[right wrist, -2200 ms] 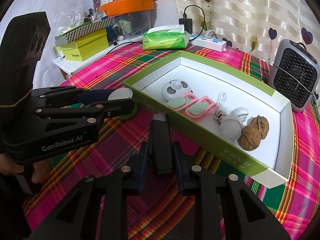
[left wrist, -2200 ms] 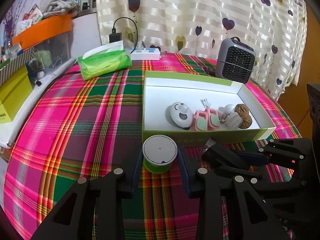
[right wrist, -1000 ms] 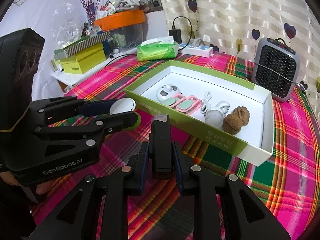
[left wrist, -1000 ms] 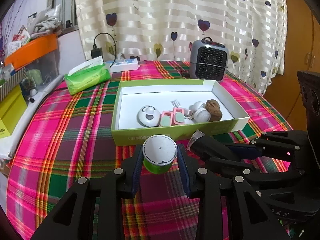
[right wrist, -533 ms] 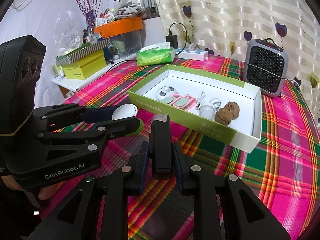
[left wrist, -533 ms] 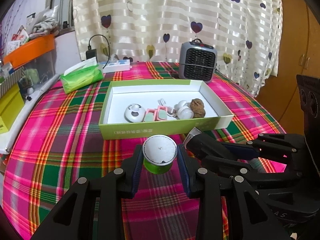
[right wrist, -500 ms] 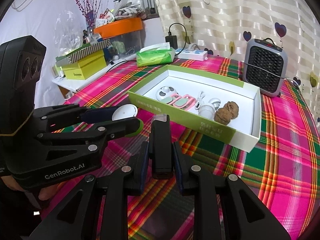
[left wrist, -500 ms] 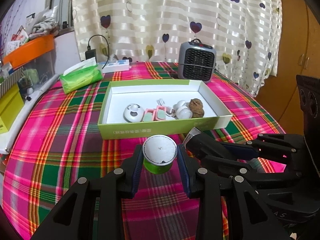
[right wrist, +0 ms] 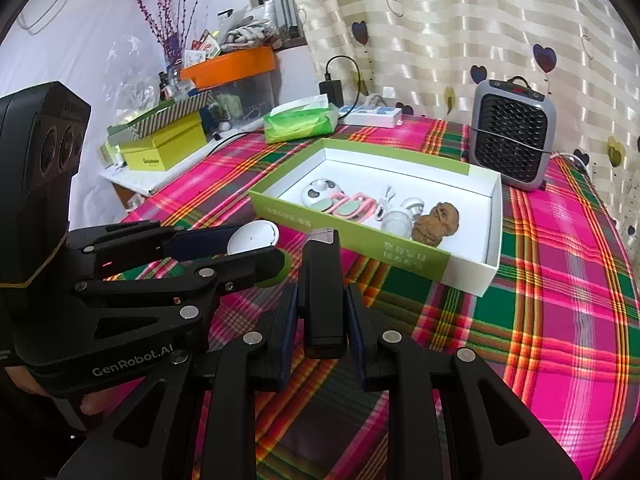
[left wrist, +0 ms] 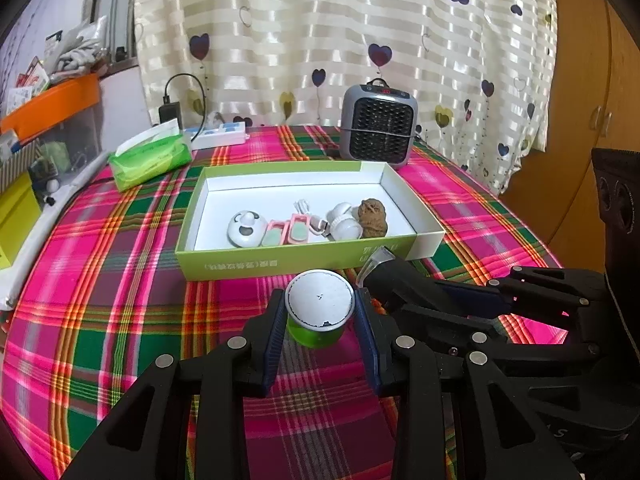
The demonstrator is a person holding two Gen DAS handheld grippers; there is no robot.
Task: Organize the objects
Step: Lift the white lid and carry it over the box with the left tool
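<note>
Plaid-clothed counter (left wrist: 120, 264) carries a green box (left wrist: 280, 264), grey heater (left wrist: 378, 126), tissue pack (left wrist: 150, 158) and white power strip (left wrist: 218, 140).

Each fisheye camera is sitting behind its own claw, looking forward and downward along the fingers at close range over the tabletop (left wrist: 120, 264). The left wrist view is facing the green tray (left wrist: 280, 262) from its long front side. The right wrist view is looking at the tray (right wrist: 360, 246) obliquely from the right. Both views are sharing the tray, the heater (left wrist: 378, 126) and the curtain (left wrist: 320, 32), and each is showing the other claw.
</note>
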